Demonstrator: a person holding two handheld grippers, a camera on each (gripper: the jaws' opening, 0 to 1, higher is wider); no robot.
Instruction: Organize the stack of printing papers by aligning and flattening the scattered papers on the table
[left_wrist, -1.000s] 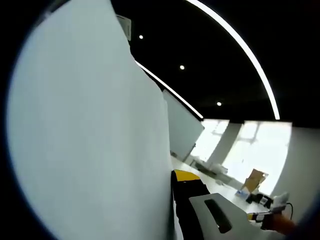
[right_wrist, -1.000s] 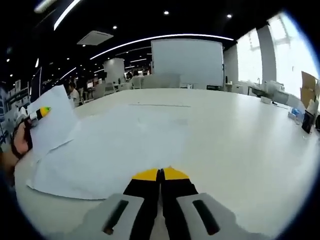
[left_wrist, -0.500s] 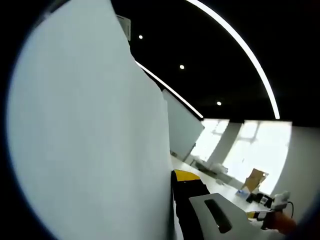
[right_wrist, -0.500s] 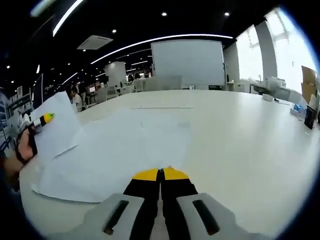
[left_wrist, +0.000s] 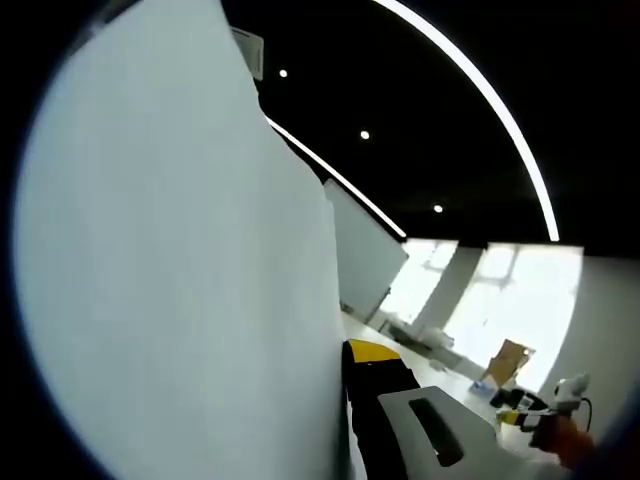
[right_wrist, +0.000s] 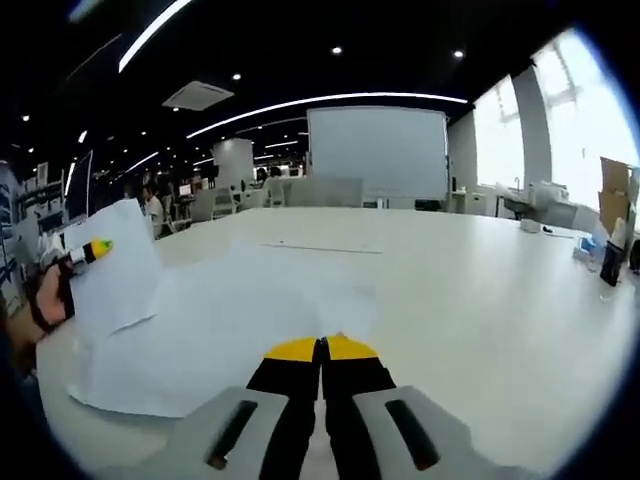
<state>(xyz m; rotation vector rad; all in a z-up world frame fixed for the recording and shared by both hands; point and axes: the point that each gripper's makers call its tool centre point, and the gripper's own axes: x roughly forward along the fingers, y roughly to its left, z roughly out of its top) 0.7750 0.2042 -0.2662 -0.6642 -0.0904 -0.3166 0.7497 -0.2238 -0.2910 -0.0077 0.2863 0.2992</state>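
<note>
While the left tool holds up one white sheet at the side of the big white counter, the rest of the papers lie spread out flat in a loose pile near the counter's edge. Seen from the left gripper view, that sheet stands tall right beside the yellow tip, so the tool looks pinched on it. The right tool has its yellow tips pressed together with nothing between them, and it hangs just over the near edge of the pile. To do this step well, I think the lifted sheet should come down slowly, with its corners lined up over the pile, then get pressed flat.
</note>
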